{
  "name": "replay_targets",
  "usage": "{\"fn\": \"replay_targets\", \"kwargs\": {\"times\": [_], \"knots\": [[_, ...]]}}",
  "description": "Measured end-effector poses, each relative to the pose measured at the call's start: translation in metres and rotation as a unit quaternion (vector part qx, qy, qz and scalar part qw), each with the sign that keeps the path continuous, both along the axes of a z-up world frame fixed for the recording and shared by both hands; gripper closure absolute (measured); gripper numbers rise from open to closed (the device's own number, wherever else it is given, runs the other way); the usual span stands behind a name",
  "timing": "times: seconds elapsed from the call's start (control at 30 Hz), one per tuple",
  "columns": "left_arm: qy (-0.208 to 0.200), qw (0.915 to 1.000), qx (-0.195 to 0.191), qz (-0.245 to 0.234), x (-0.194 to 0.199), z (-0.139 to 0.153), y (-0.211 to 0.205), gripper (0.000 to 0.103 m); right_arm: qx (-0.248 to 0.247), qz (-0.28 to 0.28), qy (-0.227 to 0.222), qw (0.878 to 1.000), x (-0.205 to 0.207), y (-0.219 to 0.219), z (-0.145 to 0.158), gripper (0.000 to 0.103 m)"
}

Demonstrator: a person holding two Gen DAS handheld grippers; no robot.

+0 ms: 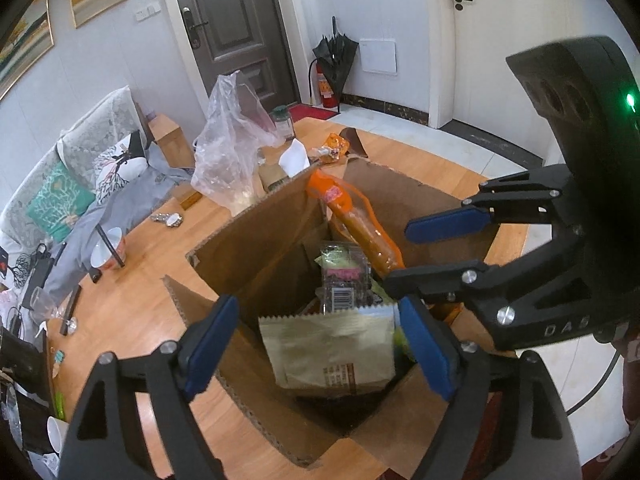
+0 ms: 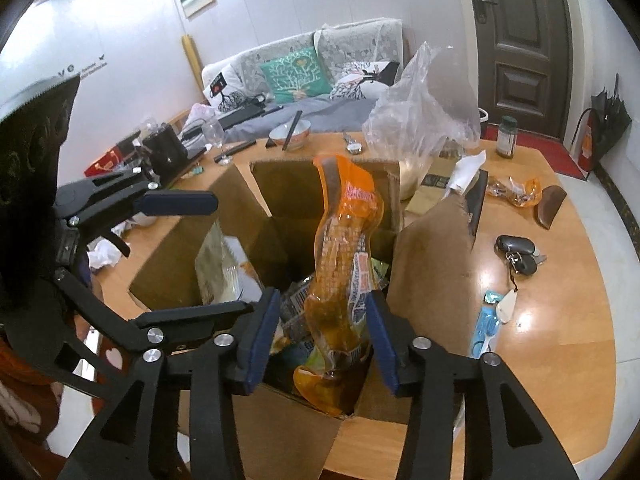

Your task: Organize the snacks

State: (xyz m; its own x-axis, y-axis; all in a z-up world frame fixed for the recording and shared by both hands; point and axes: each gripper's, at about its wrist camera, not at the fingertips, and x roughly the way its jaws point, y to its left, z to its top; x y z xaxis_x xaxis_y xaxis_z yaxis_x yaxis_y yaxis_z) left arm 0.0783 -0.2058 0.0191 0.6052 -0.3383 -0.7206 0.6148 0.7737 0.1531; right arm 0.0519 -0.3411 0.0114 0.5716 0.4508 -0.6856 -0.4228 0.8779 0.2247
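An open cardboard box (image 1: pixel 256 248) (image 2: pixel 280 192) stands on the round wooden table. My left gripper (image 1: pixel 318 346) (image 2: pixel 234 254) is open above it; a beige snack bag (image 1: pixel 328 352) (image 2: pixel 216 264) stands upright between its blue pads, untouched. An orange vacuum pack of corn (image 2: pixel 340 280) (image 1: pixel 352 216) leans in the box's corner. My right gripper (image 2: pixel 322 338) (image 1: pixel 400 252) straddles that pack, open, with a gap at the left pad. A clear plastic tub with a barcode (image 1: pixel 340 276) lies deeper in the box among other packets.
Behind the box are a crumpled clear plastic bag (image 1: pixel 228 148) (image 2: pixel 424 112), a green-capped bottle (image 2: pixel 506 136) and an orange wrapper (image 2: pixel 516 190). Keys (image 2: pixel 518 256) lie to the right, a bowl with chopsticks (image 1: pixel 108 248) and a wine glass (image 2: pixel 216 136) to the left.
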Motion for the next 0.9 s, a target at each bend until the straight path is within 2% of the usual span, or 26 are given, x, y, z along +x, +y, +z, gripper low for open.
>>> {"fn": "replay_targets", "kwargs": {"times": [0.2,0.5,0.6,0.77,0.83,0.9], "knots": [[-0.008,1.0,-0.003,-0.004,-0.008,0.002,0.0,0.021,0.024,-0.004,-0.008,1.0,-0.002,-0.002,0.011,0.056],[-0.034,0.9984,-0.046,-0.002,-0.02,0.029,0.017,0.015,0.049,-0.007,-0.046,0.998,-0.013,-0.006,0.045,0.048],[-0.042,0.9962,-0.075,0.01,-0.025,0.041,0.032,0.015,0.051,-0.004,-0.057,0.997,-0.017,-0.006,0.055,0.048],[-0.074,0.9862,-0.132,0.068,-0.041,0.06,0.076,0.011,0.059,0.0,-0.098,0.993,-0.035,-0.005,0.073,0.038],[-0.09,0.9795,-0.155,0.093,-0.05,0.067,0.093,0.004,0.05,-0.001,-0.133,0.99,-0.047,-0.002,0.08,0.037],[-0.112,0.9701,-0.18,0.119,-0.062,0.075,0.111,0.002,0.048,0.005,-0.162,0.986,-0.059,0.002,0.086,0.033]]}}
